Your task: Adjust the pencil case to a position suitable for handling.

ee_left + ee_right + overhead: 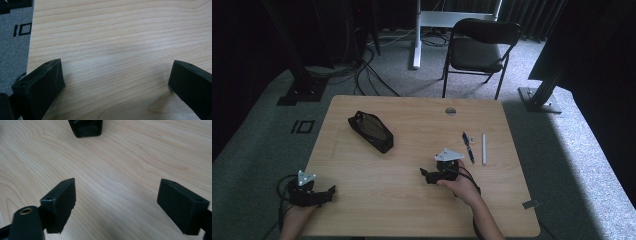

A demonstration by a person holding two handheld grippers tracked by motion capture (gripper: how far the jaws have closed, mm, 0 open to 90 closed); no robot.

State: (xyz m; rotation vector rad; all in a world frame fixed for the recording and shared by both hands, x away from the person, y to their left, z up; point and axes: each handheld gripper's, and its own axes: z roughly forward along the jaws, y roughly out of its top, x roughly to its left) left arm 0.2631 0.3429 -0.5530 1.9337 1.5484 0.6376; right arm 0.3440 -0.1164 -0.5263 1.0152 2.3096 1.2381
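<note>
Both tools, left tool (328, 191) and right tool (425, 174), gaped empty while the upper-left black pouch (371, 131) looked soft, light, best pinched at its rim.

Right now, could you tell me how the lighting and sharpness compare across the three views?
High view: dim, dark surroundings, a bright patch on the carpet at right. Left gripper view: table evenly lit, jaws soft. Right gripper view: wood grain crisp, black pouch at top blurred.
</note>
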